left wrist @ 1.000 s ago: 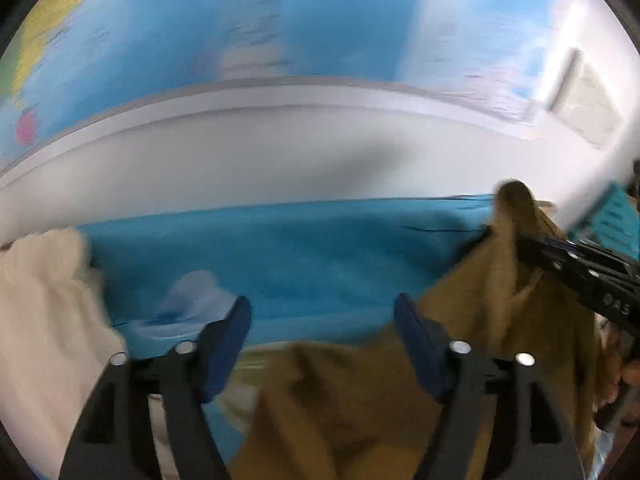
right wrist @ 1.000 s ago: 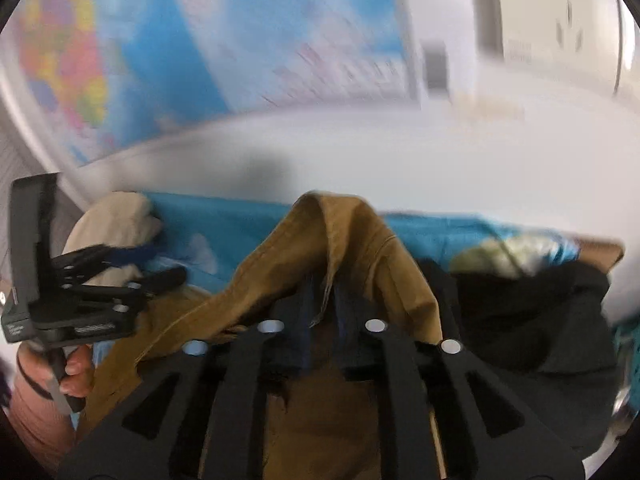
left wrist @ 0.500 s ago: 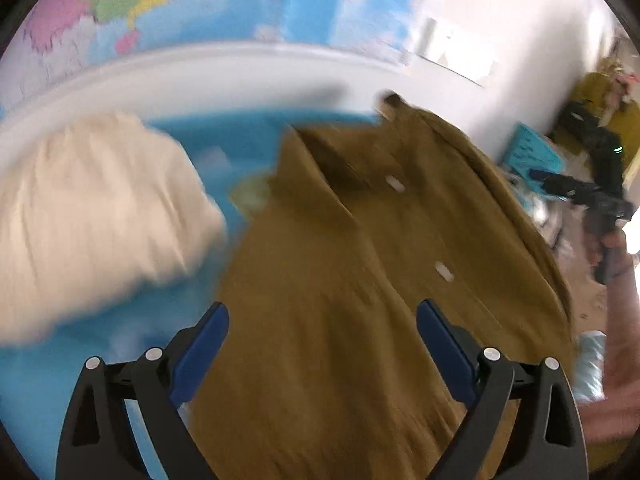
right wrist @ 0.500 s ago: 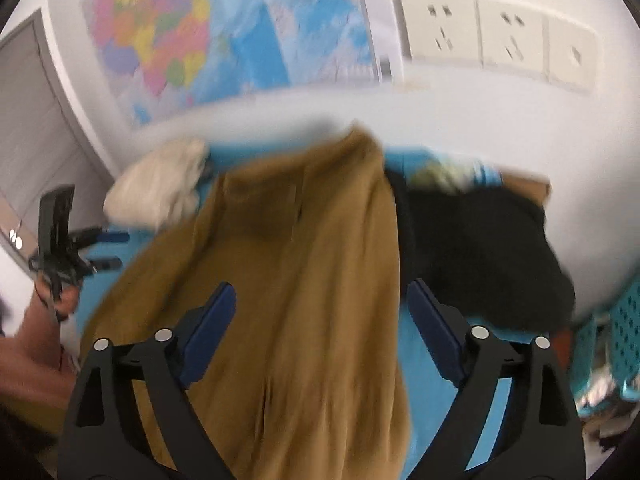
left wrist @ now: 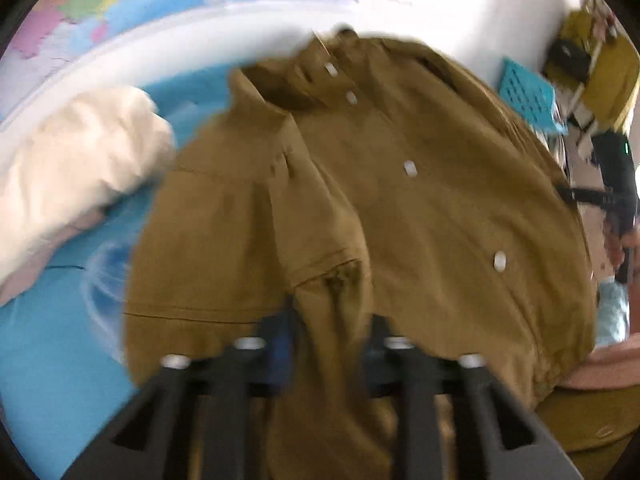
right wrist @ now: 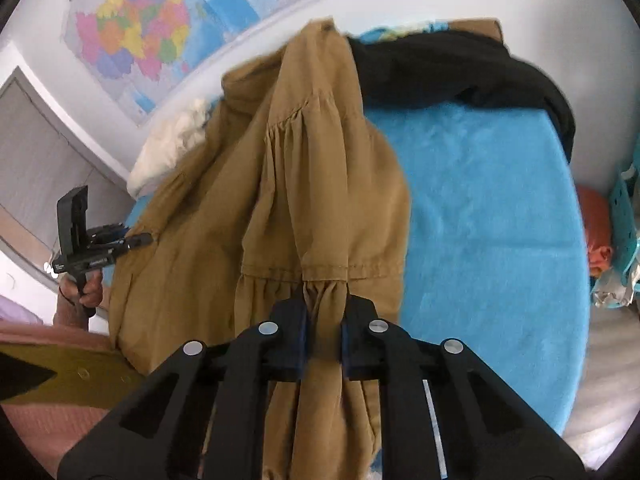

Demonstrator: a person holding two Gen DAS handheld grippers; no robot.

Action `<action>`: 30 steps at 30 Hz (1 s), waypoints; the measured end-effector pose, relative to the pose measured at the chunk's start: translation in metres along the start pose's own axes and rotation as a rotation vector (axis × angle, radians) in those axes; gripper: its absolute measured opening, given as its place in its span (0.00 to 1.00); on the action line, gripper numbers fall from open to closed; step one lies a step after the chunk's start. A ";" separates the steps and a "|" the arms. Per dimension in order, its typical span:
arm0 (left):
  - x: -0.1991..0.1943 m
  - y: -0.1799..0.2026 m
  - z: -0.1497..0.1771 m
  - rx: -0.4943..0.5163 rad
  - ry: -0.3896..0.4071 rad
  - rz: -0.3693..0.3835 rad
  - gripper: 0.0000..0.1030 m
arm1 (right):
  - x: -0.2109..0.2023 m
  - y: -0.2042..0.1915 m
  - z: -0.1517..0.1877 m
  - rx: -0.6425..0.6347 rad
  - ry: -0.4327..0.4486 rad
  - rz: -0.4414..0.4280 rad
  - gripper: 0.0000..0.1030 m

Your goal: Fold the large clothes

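Observation:
A large brown button-up jacket (left wrist: pixel 420 208) lies spread front-up on the blue table cover (left wrist: pixel 48 340), collar toward the wall. It also shows in the right wrist view (right wrist: pixel 320 184). My left gripper (left wrist: pixel 328 344) is shut on the cuff of its left sleeve near the hem. My right gripper (right wrist: pixel 324 320) is shut on the gathered cuff of the other sleeve, near the table's front edge. The left gripper also shows at the left of the right wrist view (right wrist: pixel 136 238).
A cream garment (left wrist: pixel 72 168) is bunched at the back left. A black garment (right wrist: pixel 460 68) lies at the back right. The blue cover (right wrist: pixel 492 208) shows to the right of the jacket. A teal basket (left wrist: pixel 528 96) stands off the table's right side. A map hangs on the wall.
The jacket was dropped flat onto the table and both grippers opened. Both have since come down to the near sleeve cuffs and shut on them.

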State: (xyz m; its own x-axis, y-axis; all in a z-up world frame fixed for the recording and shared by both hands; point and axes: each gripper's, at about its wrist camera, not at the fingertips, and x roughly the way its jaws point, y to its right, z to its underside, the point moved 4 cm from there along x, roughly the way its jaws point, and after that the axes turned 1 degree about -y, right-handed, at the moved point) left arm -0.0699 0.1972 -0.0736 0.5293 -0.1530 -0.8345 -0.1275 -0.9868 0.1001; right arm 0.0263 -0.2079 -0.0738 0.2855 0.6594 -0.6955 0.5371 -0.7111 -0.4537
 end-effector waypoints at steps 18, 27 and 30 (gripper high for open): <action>-0.059 -0.169 -0.016 -0.255 0.064 -0.609 0.66 | -0.020 0.110 -0.043 0.326 0.140 0.316 0.56; -0.046 -0.023 0.020 0.020 0.121 -0.085 0.94 | -0.069 -0.016 -0.006 0.015 0.285 0.183 0.69; 0.001 -0.021 0.034 -0.011 0.001 -0.024 0.94 | -0.016 -0.030 0.028 -0.003 0.108 0.138 0.61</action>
State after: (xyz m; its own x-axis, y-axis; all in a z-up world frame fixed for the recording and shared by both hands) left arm -0.0951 0.2197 -0.0953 0.5326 -0.1298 -0.8363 -0.1061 -0.9906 0.0862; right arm -0.0168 -0.2036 -0.0646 0.4400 0.5784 -0.6869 0.4893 -0.7959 -0.3567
